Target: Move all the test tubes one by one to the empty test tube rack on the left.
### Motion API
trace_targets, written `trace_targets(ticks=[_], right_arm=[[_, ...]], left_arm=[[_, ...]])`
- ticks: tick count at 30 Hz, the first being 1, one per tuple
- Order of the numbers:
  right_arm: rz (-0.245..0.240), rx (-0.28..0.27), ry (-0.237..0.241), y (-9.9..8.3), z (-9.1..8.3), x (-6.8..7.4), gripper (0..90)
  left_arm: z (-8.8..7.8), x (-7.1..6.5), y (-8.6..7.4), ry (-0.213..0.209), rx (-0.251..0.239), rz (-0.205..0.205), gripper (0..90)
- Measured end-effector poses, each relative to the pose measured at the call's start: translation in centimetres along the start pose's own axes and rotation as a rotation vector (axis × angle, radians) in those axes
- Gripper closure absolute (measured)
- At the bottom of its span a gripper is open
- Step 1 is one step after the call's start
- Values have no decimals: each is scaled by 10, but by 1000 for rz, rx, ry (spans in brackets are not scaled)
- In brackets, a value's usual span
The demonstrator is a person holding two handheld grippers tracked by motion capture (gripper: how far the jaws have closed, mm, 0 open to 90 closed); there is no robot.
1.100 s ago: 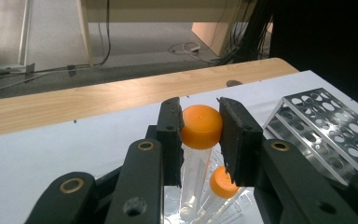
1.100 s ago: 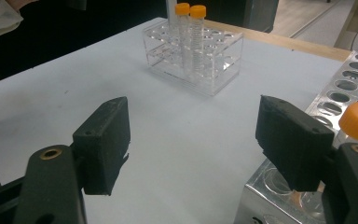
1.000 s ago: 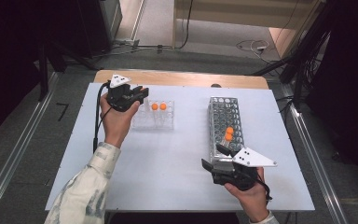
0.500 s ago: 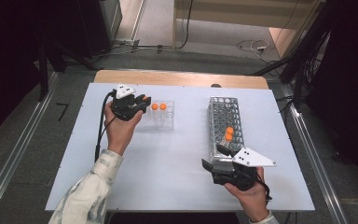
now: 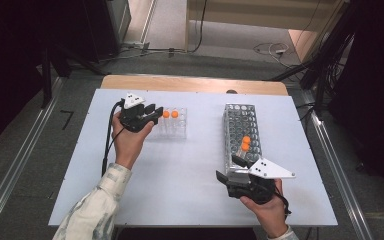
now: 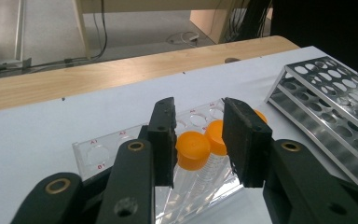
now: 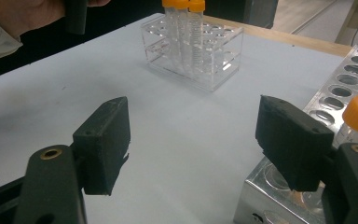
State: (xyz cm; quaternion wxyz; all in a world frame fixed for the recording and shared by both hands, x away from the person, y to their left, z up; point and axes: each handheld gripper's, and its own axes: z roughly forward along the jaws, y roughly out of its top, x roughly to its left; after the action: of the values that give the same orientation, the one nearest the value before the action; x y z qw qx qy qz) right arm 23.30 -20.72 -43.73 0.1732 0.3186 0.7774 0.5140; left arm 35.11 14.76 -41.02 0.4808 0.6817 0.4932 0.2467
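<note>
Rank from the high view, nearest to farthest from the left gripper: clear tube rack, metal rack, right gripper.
1. Clear tube rack: right beside the left gripper, which sits at the rack's left end.
2. Metal rack: across the table to the right, at about the same depth.
3. Right gripper: farthest, at the near right, by the metal rack's near end.

Two orange-capped clear tubes [image 5: 170,121] stand upright, side by side, in a clear plastic rack [image 5: 176,131] at the table's left rear. In the left gripper view, a tilted orange-capped tube [image 6: 193,154] lies between the jaws, over the rack.
</note>
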Motion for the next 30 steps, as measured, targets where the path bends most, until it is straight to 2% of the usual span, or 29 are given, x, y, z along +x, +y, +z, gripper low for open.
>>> trace_targets(ticks=[8,11,16,21,30], right_arm=[[2,0,-3,0,0,0,250],[4,-1,-5,-1,-1,-1,250],[8,0,-15,-2,-3,-3,250],[7,0,-37,-5,-7,-8,250],[24,-8,-109,-11,-21,-23,250]], left_arm=[[-6,-1,2,-8,-5,-10,605],[-10,-3,2,-29,-9,-20,577],[-20,-9,1,-61,-21,-32,461],[-32,-17,-7,-83,-26,-32,331],[-49,-29,-31,-125,-46,-40,272]])
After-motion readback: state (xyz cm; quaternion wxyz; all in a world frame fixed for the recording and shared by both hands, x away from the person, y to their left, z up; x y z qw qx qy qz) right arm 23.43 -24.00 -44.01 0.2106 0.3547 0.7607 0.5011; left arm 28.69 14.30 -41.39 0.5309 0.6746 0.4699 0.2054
